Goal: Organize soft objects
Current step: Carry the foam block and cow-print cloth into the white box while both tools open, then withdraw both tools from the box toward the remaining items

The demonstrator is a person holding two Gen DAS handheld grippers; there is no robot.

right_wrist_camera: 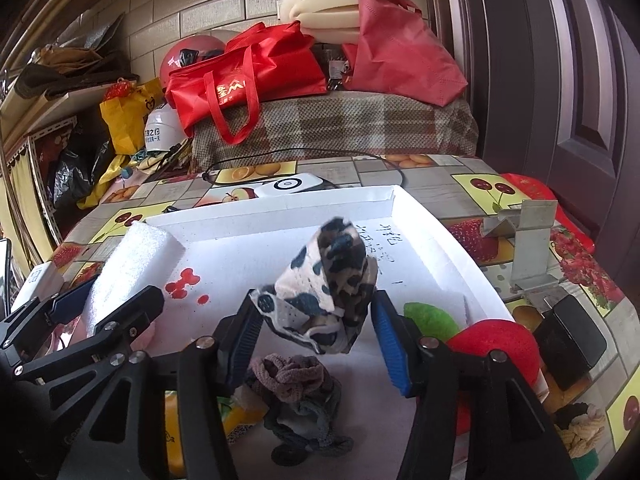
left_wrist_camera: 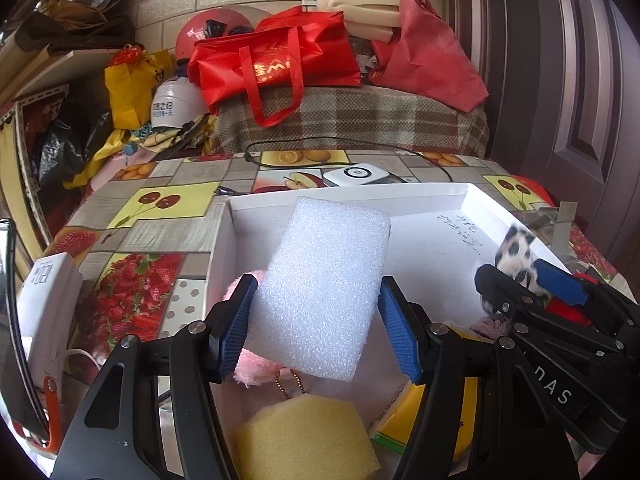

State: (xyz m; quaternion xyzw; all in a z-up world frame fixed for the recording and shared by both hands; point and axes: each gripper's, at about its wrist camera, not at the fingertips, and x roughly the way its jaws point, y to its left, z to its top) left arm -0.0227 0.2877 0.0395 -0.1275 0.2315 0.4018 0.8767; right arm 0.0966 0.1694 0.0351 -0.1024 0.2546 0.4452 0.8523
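My left gripper [left_wrist_camera: 318, 310] is shut on a white foam block [left_wrist_camera: 324, 288] and holds it over the white box [left_wrist_camera: 476, 200]. The block also shows in the right wrist view [right_wrist_camera: 132, 268]. My right gripper [right_wrist_camera: 316, 320] is shut on a black-and-white spotted cloth [right_wrist_camera: 328, 284], held above the white box [right_wrist_camera: 420, 216]; it also shows in the left wrist view [left_wrist_camera: 516, 256]. Below lie a pink plush with a ball chain [left_wrist_camera: 252, 368], a yellow sponge [left_wrist_camera: 304, 436], and grey-brown hair ties [right_wrist_camera: 296, 376].
A red plush [right_wrist_camera: 500, 344] and a green patch [right_wrist_camera: 432, 320] sit at the box's right. A white device with a cable [right_wrist_camera: 288, 184], a metal bracket [right_wrist_camera: 528, 236] and a black box [right_wrist_camera: 568, 336] lie on the fruit-print tablecloth [left_wrist_camera: 140, 236]. Red bags [left_wrist_camera: 276, 56] are behind.
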